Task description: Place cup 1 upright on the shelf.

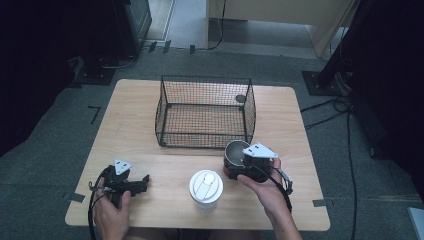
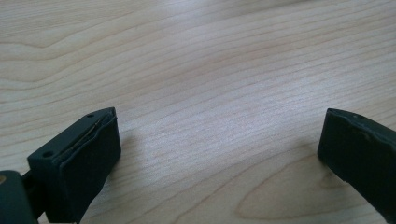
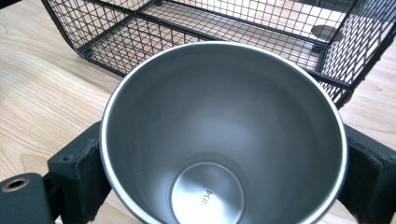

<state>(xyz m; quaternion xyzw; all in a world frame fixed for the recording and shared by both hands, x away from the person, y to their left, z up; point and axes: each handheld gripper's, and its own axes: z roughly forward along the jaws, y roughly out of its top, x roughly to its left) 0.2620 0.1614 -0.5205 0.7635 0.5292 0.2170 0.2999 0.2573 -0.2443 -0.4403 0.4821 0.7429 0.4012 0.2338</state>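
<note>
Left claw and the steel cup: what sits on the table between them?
In the high view, a white lidded tumbler stands between the left claw and the steel cup.

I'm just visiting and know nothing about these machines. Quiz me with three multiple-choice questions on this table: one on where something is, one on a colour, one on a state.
1. Where does the white lid lie?
A. inside the basket
B. on the table between the two grippers
C. on top of the cup

2. What colour is the wire basket?
A. black
B. red
C. white

3. How does the steel cup stand?
A. upside down
B. lying on its side
C. mouth up and empty, between the right gripper's jaws

Answers:
1 B: the high view shows it on the wood, between the left gripper and the right gripper.
2 A: its mesh is dark all round.
3 C: the right gripper view looks into its bare inside, a jaw at each side.
</note>
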